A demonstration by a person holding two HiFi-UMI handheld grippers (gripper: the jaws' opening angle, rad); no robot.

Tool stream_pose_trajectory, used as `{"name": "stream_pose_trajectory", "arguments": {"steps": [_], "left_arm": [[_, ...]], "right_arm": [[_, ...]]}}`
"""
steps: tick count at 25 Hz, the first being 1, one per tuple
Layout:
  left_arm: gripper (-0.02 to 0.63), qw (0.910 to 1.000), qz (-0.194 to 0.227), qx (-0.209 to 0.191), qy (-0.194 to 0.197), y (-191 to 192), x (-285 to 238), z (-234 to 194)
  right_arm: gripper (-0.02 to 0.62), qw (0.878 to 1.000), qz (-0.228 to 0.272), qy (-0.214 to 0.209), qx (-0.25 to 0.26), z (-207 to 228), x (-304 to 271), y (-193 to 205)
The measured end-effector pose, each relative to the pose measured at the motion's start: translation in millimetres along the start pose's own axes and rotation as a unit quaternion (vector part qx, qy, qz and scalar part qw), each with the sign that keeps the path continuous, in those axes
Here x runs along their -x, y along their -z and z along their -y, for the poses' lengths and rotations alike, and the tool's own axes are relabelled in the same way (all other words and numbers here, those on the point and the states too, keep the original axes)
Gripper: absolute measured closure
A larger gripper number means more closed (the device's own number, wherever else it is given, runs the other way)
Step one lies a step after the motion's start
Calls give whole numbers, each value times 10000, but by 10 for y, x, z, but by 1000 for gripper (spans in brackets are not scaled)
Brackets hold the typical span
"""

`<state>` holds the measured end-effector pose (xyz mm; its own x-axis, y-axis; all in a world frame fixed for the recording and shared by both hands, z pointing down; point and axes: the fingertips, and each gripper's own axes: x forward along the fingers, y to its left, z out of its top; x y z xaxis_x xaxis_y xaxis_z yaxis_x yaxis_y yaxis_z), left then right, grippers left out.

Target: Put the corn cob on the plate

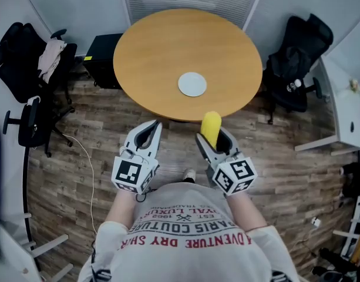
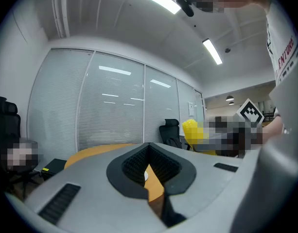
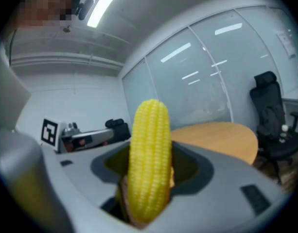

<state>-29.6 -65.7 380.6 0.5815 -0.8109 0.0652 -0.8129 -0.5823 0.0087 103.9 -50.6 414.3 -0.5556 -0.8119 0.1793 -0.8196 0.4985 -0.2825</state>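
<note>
The corn cob (image 1: 211, 127) is clamped between the jaws of the right gripper (image 1: 215, 142). Its long axis runs along the jaws, and its rounded free end points forward at the near edge of the round table (image 1: 150, 57). The plate (image 1: 192, 84) lies bare near the table's middle, well apart from the cob. The left gripper (image 1: 149, 135) hovers beside the right, jaws together on nothing.

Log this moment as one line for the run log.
right gripper: shut on corn cob | left gripper: shut, empty | plate: bare, on table | corn cob not yet on plate
</note>
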Motion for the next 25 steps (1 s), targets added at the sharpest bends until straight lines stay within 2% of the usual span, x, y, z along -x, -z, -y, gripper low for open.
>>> {"name": "stream_pose_trajectory", "arguments": {"steps": [6,12,17,25], "left_arm": [[574,9999,-24,44,-161,16,-684,126],[574,9993,-210,179,-252,126,-1037,55],[574,9990,-287,220,-271,192,-1296,-153],[574,9989,-260,348,-151,192,-1825,-725]], "right_arm": [[330,9998,-87,-200,0,647,-125,-199],[330,9995,-120,-276,-134,988,-370,-300],[330,9992,-207,-251,-248,1203,-664,-326],[330,9987,-376,-27,-330,1473,-1296,-389]]}}
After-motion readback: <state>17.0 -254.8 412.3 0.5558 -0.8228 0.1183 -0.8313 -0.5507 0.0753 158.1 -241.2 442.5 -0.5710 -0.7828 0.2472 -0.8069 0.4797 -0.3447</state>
